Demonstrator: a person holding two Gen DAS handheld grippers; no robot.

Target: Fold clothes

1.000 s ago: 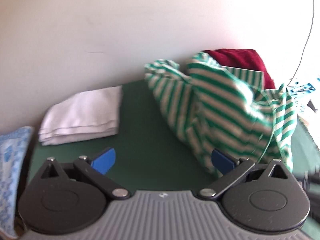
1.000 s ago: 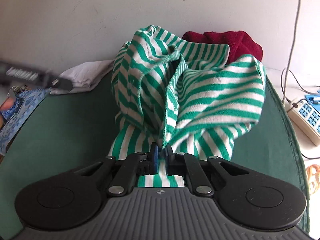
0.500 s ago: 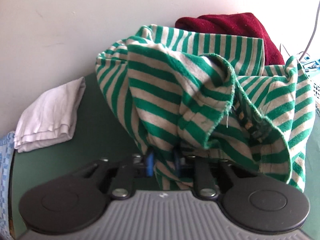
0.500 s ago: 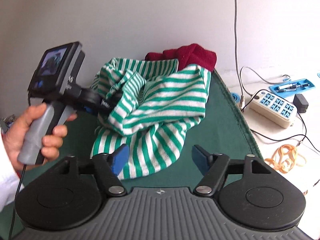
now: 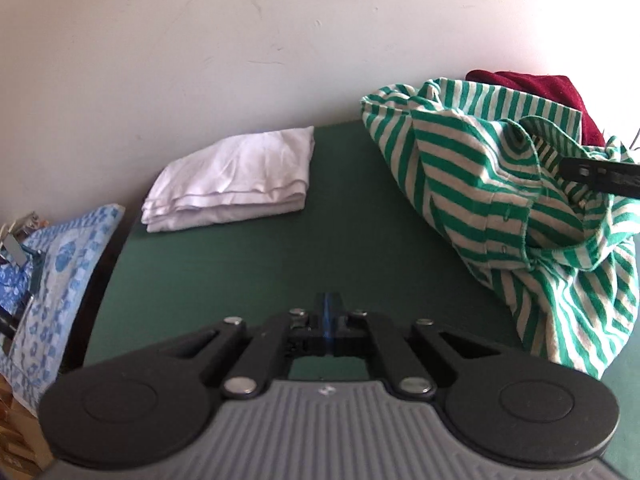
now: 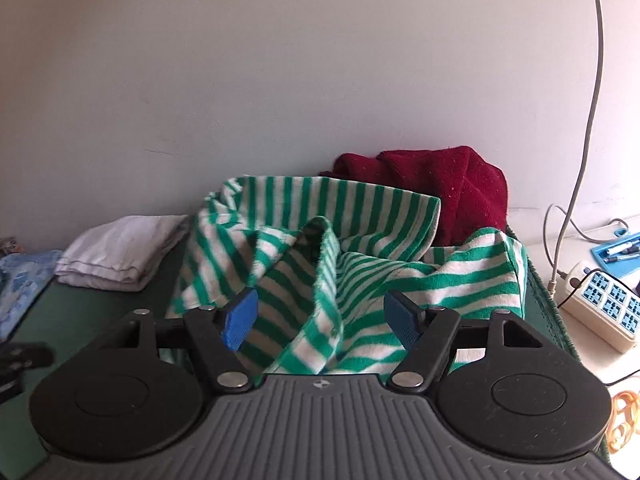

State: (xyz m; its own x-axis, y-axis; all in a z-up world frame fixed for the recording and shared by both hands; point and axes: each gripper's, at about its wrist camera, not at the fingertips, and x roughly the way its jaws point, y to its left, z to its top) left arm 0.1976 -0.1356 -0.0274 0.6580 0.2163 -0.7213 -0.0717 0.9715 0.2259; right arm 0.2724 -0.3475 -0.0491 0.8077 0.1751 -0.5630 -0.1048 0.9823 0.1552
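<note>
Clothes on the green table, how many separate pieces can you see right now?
3: a folded white garment at the back left, a crumpled green striped shirt in the middle, and a dark red garment behind it. More may be hidden underneath.

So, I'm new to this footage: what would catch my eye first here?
The crumpled green-striped shirt heaped mid-table, right ahead of the open right gripper. Behind it, a dark red cloth against the wall. To the left, a folded white cloth on the green table.
</note>
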